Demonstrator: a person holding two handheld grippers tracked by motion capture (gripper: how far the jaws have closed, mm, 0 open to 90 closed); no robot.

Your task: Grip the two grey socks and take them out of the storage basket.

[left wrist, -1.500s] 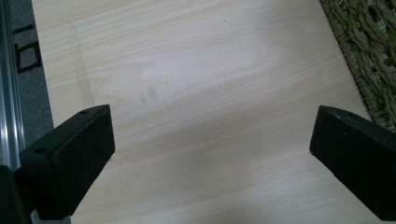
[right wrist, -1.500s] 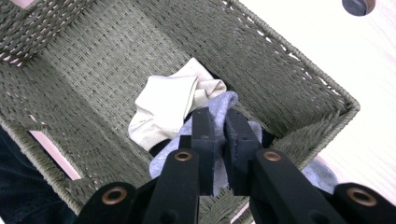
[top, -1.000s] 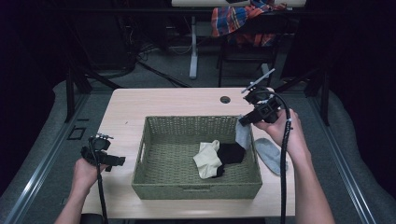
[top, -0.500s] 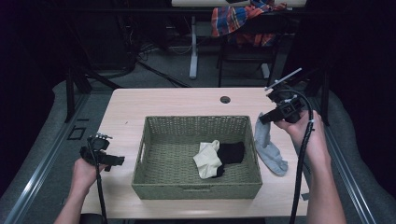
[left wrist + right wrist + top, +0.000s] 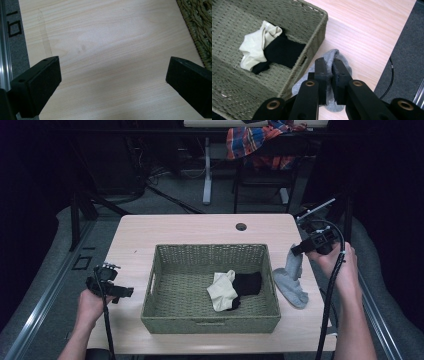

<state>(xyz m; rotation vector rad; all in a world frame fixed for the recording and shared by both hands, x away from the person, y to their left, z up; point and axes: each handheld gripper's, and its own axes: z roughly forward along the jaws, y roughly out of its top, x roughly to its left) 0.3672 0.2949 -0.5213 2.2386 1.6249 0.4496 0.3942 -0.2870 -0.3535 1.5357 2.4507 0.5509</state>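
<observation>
**Grey sock pinched beside basket, right edge of surface**

Here, right gripper (image 5: pixel 299 249) has its fingers (image 5: pixel 321 75) closed on a grey sock (image 5: pixel 291 281), pinching the cuff end. The sock hangs from the fingers and its foot part lies on the surface (image 5: pixel 195 230), just beside the right wall of the woven basket (image 5: pixel 210 322), outside it. In the right gripper view the sock (image 5: pixel 331 56) sits between the basket corner and the surface's right edge; that strip is narrow, grey floor right past it.

Left gripper (image 5: pixel 114 291) is near the front-left corner of the surface, fingers (image 5: pixel 40 82) spread wide open with nothing between them, bare wood under them. Basket's left wall (image 5: pixel 200 30) shows at the right of the left gripper view, near but apart from the fingers. Surface's left edge and a metal rail are close on the other side.

Inside the basket: a cream sock (image 5: pixel 223 289) and a black sock (image 5: pixel 247 282), touching, overlapping, toward the right half. Left half of the basket floor is free.

Open room: wide bare band of surface behind the basket, with a round cable hole (image 5: pixel 241 226); a thinner band in front of it. A plaid cloth (image 5: pixel 260 142) hangs on a chair beyond.

Writing: dark marks on the floor strip in the left gripper view, not readable. No brand or label can be made out.
</observation>
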